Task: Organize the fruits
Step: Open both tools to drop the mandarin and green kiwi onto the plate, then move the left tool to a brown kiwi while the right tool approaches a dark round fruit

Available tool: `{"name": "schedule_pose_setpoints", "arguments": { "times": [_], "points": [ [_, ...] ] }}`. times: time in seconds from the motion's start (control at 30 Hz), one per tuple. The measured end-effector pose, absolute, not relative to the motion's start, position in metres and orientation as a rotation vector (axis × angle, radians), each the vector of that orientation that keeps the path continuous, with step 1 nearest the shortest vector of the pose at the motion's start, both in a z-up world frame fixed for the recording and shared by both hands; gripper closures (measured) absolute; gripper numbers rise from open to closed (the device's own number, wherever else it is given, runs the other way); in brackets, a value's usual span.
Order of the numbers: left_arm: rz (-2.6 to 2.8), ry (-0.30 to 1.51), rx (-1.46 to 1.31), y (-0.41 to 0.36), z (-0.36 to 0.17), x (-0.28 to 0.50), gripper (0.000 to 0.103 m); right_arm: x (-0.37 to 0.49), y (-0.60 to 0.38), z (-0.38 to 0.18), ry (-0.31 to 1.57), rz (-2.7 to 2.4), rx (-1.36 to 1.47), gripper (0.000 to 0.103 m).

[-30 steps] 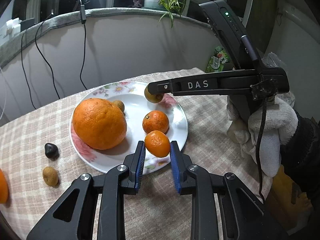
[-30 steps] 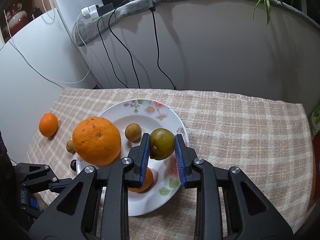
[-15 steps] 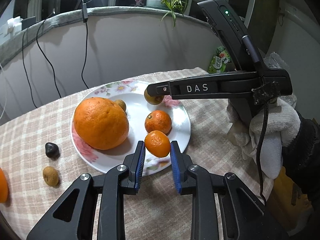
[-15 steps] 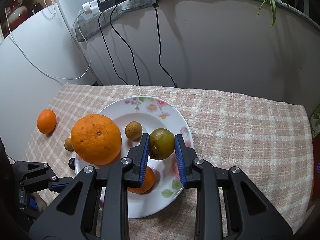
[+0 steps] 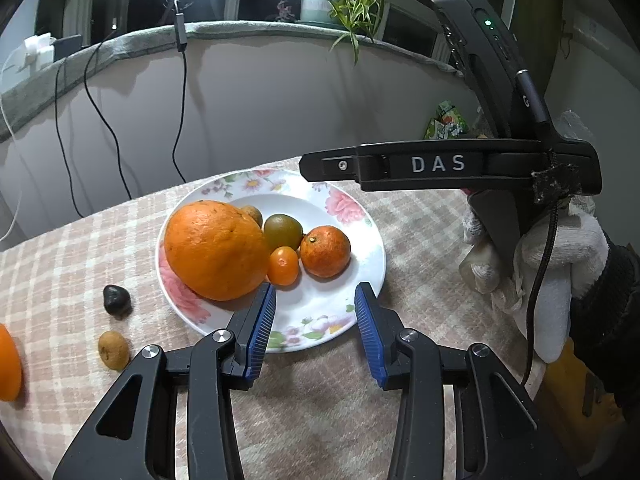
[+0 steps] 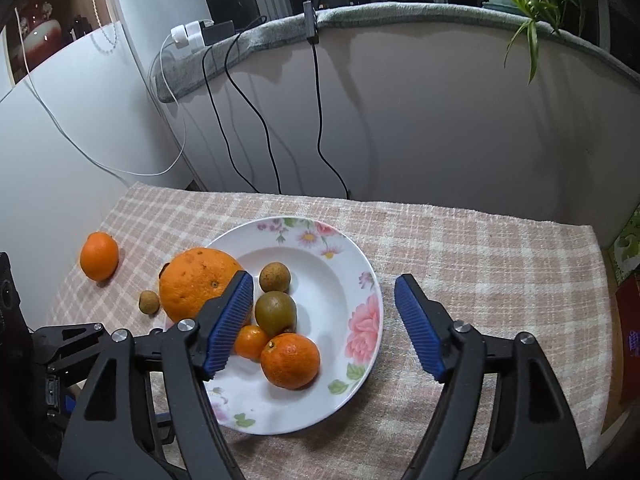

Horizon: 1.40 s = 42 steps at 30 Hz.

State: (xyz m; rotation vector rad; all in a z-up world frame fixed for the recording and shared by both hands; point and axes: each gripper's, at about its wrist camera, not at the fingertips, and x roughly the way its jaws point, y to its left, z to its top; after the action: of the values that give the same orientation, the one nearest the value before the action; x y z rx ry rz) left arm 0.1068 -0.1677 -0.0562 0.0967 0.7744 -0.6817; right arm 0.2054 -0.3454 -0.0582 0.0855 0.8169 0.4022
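Placement step judged complete: five fruits are gathered on the plate [image 6: 362, 264]. Jaws of the left gripper [image 5: 315, 330] and right gripper [image 6: 326, 326] are held apart, empty. Next, the stray tangerine [image 6: 99, 256] on the worktop [image 6: 480, 264] must be grasped.

A table by a curved wall at night

The table [image 6: 480, 248] wears a pink and cream checked cloth and stands right against a low curved wall [image 6: 440, 120], which is pale and plain. A grey cover [image 6: 400, 10] lies along the top of that wall. Black cables [image 6: 320, 120] hang down the wall to the table's back edge, and a white cable [image 6: 80, 136] loops to the left of them. White plugs [image 6: 186, 34] sit on the grey cover. Above the wall the windows [image 5: 148, 4] are dark. A green plant in a pot [image 5: 320, 2] stands on top of the wall, leaves drooping. A white panel [image 6: 72, 120] stands left of the wall.
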Motion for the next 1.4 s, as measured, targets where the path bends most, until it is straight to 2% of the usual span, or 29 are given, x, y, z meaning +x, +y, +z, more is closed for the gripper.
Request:
{"name": "schedule_pose_setpoints", "arguments": {
  "times": [0.17, 0.37, 0.43, 0.63, 1.17, 1.3, 1.4],
  "points": [
    [-0.673, 0.766, 0.084, -0.158, -0.052, 0.105, 0.062, 0.197, -0.342, -0.051, 0.804, 0.394, 0.067, 0.021],
    [-0.662, 0.749, 0.064, -0.141, -0.048, 0.101, 0.053, 0.186, -0.339, -0.042, 0.77, 0.376, 0.048, 0.021],
    [-0.656, 0.741, 0.056, -0.134, -0.046, 0.099, 0.044, 0.18, -0.337, -0.038, 0.751, 0.378, 0.038, 0.021],
    [-0.605, 0.722, 0.055, -0.102, -0.041, 0.097, 0.042, 0.159, -0.324, -0.029, 0.718, 0.405, 0.016, 0.021],
    [-0.451, 0.769, -0.028, -0.014, -0.058, 0.114, 0.043, 0.098, -0.259, -0.037, 0.726, 0.597, -0.023, 0.021],
    [-0.465, 0.787, -0.063, -0.009, -0.064, 0.118, 0.052, 0.09, -0.241, -0.05, 0.758, 0.637, -0.022, 0.021],
    [-0.479, 0.799, -0.077, -0.007, -0.067, 0.12, 0.06, 0.09, -0.229, -0.063, 0.798, 0.645, -0.029, 0.032]
  ]
}}
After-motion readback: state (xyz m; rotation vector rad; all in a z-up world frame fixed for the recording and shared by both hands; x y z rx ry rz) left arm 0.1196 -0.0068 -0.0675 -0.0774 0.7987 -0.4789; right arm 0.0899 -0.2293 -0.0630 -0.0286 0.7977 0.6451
